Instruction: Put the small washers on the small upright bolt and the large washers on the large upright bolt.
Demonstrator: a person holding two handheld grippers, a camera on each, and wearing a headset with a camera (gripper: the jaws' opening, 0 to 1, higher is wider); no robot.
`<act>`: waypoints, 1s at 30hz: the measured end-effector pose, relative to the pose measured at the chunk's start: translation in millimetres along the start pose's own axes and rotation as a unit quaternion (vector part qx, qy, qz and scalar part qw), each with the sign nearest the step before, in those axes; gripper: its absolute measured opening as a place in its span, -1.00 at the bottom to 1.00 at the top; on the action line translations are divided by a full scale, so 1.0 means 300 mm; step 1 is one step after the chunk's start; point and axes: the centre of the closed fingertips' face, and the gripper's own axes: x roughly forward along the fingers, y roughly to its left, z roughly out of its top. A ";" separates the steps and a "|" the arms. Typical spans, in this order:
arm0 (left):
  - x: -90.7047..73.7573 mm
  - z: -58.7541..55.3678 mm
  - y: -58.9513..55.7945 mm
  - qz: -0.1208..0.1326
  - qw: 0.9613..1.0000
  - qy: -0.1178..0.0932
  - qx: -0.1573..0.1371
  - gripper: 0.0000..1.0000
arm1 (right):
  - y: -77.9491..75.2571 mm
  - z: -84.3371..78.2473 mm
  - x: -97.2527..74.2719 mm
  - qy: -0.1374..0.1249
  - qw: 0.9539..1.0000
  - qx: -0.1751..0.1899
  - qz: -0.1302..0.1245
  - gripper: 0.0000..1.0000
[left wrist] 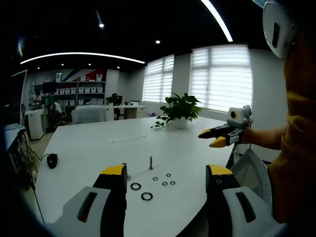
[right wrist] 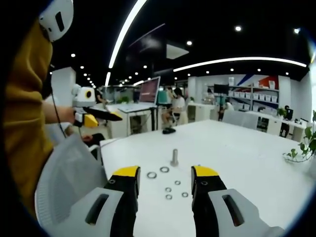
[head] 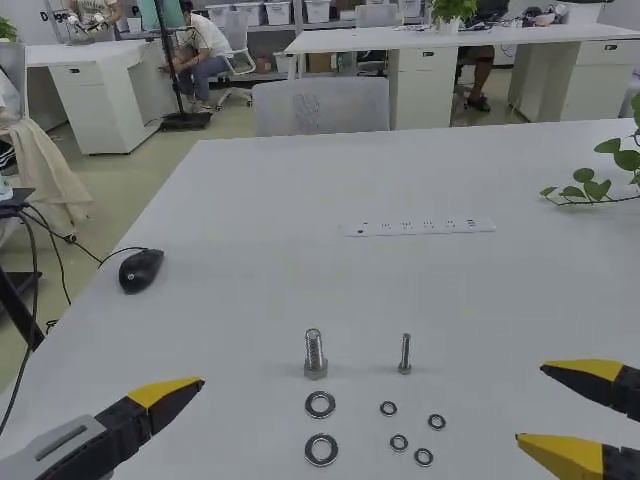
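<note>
My left claw (left wrist: 168, 170) and right claw (head: 533, 405) both gape, empty. On the bench (head: 300, 200) the large bolt (head: 315, 354) stands at 12 o'clock from two large washers (head: 320, 405), the small bolt (head: 404, 354) likewise above four small washers (head: 399, 442).

Head view: even, flat overhead light, slightly dim, table (head: 420, 290) greyish, barely any shadow at the large bolt (head: 315, 355). Gripper views: strong fisheye bending at edges, dark ceilings, strip lights (right wrist: 126, 29) and windows (left wrist: 219, 76) blown out.
</note>
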 end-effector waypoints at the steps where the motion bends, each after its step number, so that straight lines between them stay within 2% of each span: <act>1: 0.003 0.001 0.000 -0.001 1.000 0.000 0.002 0.28 | 0.001 -0.001 0.001 0.000 1.000 0.001 0.000 -0.13; 7: 0.027 0.007 -0.012 -0.009 1.000 -0.002 0.003 0.28 | 0.022 -0.004 0.006 0.006 1.000 -0.011 0.011 -0.13; 9: 0.037 -0.005 -0.022 -0.017 1.000 0.004 0.000 0.28 | 0.032 -0.016 0.008 0.019 0.999 -0.018 0.021 -0.13; 12: 0.045 -0.017 -0.026 -0.024 1.000 0.010 0.002 0.28 | 0.029 -0.026 0.012 0.028 0.999 -0.020 0.022 -0.13; 16: 0.048 -0.010 -0.015 -0.020 1.000 0.005 -0.002 0.28 | 0.027 -0.024 0.020 0.025 0.999 -0.018 0.023 -0.13; 21: 0.050 -0.007 -0.008 -0.024 1.000 0.013 0.007 0.28 | 0.029 -0.027 0.033 0.023 0.999 -0.016 0.026 -0.13; 30: 0.037 0.017 0.031 -0.012 1.000 0.006 0.013 0.28 | 0.019 -0.032 0.046 0.029 0.999 -0.020 0.031 -0.14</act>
